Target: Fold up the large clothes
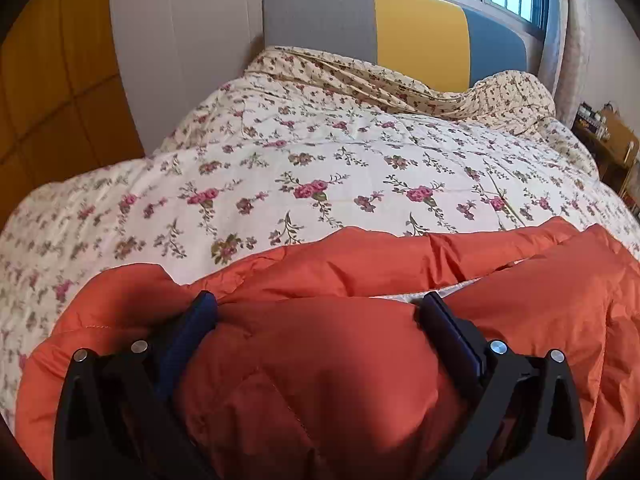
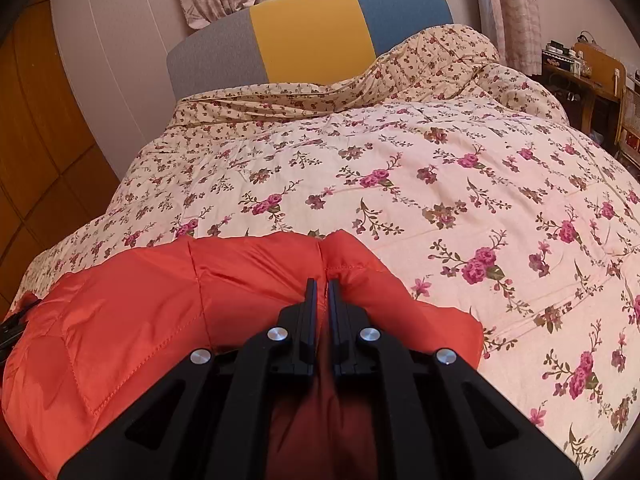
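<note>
An orange puffy quilted jacket lies on the near part of a floral bedspread. My left gripper is open wide, its jaws standing either side of a thick padded bulge of the jacket. A strip of white lining shows between orange folds just past the right finger. In the right wrist view the jacket fills the lower left. My right gripper is shut on a fold of the jacket near its upper edge, with the jaws almost touching.
The bedspread covers the whole bed, bunched up near the grey, yellow and blue headboard. A wooden wardrobe stands at the left. A wooden shelf with small items stands at the right. Window and curtains are behind.
</note>
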`<state>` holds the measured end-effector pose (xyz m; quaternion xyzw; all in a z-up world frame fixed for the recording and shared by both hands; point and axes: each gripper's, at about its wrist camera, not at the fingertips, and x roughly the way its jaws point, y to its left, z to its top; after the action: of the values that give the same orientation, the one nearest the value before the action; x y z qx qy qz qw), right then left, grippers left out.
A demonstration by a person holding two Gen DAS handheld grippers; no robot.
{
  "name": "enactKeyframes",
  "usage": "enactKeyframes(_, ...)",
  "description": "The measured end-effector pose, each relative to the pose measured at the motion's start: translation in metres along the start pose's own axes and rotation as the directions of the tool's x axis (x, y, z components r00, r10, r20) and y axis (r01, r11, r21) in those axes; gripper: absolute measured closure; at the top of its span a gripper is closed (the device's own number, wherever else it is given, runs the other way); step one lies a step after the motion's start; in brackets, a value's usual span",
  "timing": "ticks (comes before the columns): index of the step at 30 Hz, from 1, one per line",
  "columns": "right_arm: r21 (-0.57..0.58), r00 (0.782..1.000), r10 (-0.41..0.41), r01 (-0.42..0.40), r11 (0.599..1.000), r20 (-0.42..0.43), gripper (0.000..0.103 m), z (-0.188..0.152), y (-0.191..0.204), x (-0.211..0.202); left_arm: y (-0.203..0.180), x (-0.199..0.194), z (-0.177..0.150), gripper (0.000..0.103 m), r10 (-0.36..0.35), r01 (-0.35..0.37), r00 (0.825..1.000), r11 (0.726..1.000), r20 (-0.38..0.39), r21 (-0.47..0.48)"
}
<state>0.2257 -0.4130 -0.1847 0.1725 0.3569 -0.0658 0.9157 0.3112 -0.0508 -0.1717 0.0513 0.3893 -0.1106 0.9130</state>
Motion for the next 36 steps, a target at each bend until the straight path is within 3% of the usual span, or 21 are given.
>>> enactKeyframes(5,-0.008,1.0,0.006,-0.006,1.0,-0.023,0.095,0.005,0.004,-0.012,-0.003,-0.005,0.0,0.003,0.005,-0.005,1.0,1.0,-0.004,0.007)
enactKeyframes(7,-0.006,1.0,0.021,-0.021,1.0,-0.008,0.086,0.003,0.006,-0.029,-0.003,-0.013,0.001,0.003,0.007,-0.007,1.0,1.0,-0.013,0.016)
enactKeyframes(8,0.007,0.999,0.042,-0.042,0.999,0.016,0.072,0.001,0.006,-0.043,-0.003,-0.021,-0.001,0.003,0.005,-0.005,1.0,1.0,-0.011,0.019)
enactKeyframes(9,0.017,0.998,0.058,-0.059,0.998,0.034,0.065,-0.001,0.005,-0.053,-0.002,-0.031,-0.004,0.003,-0.002,0.001,1.0,1.0,0.001,0.016)
enactKeyframes(15,-0.022,0.993,0.111,-0.11,0.994,0.051,0.064,-0.03,0.035,-0.105,0.008,-0.086,-0.033,0.003,-0.014,0.018,0.997,0.999,0.082,-0.051)
enactKeyframes(21,-0.079,0.986,0.165,-0.163,0.983,0.019,0.055,-0.069,0.071,-0.129,0.02,-0.13,-0.07,0.003,-0.038,0.053,0.987,0.994,0.155,-0.094)
enactKeyframes(25,-0.091,0.986,0.166,-0.165,0.982,0.009,0.051,-0.083,0.079,-0.134,0.025,-0.146,-0.094,0.003,-0.069,0.084,0.99,0.989,0.126,-0.119)
enactKeyframes(29,-0.057,0.987,0.159,-0.159,0.986,-0.016,0.048,-0.092,0.08,-0.136,0.024,-0.161,-0.114,0.003,-0.066,0.087,0.988,0.986,0.143,-0.141)
enactKeyframes(36,-0.074,0.986,0.168,-0.169,0.983,-0.018,0.036,-0.109,0.09,-0.15,0.034,-0.178,-0.139,0.003,-0.119,0.157,0.979,0.958,0.165,-0.239)
